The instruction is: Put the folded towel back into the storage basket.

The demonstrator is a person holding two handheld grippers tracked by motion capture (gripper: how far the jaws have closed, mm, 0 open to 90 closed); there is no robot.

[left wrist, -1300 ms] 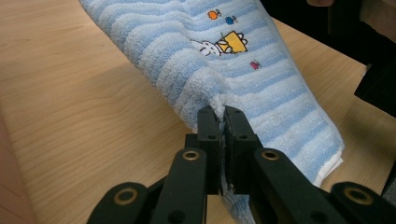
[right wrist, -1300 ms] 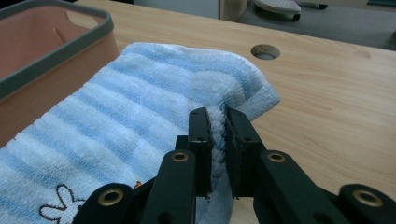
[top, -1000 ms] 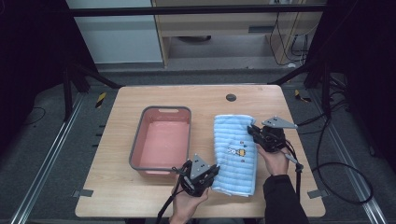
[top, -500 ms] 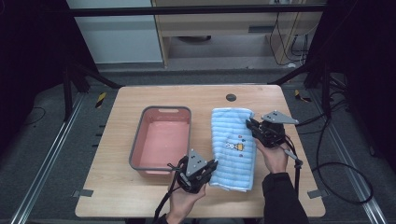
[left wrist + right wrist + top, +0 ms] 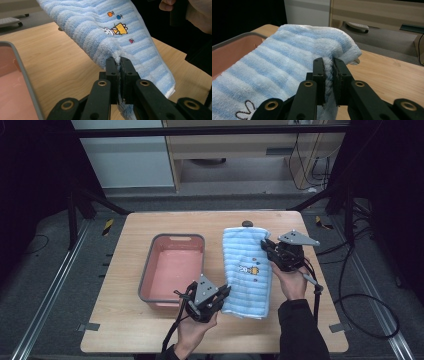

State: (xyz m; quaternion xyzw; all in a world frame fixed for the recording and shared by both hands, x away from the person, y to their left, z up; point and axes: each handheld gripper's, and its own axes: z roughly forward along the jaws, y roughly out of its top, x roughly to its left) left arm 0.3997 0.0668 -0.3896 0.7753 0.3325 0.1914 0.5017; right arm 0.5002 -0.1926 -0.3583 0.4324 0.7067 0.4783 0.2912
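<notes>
Dark floor and black frame legs surround my wooden desk (image 5: pixel 125 270), and from the left I first see the pink basin (image 5: pixel 172 270) sitting empty on it. Just beside its near right corner my left claw (image 5: pixel 222 296) is pinching the near left edge of the blue striped towel (image 5: pixel 247 270), the cloth squeezed between the pressed-together jaws in the left gripper view. Further right, my right claw (image 5: pixel 266 246) nips the towel's far right edge the same way. I judge I hold opposite ends so the towel stays stretched and lifts clear of the desk, perhaps to carry it toward the basin. Its long axis runs away from me, far end near a dark hole (image 5: pixel 247 224) in the desk, stripes lying across it.
</notes>
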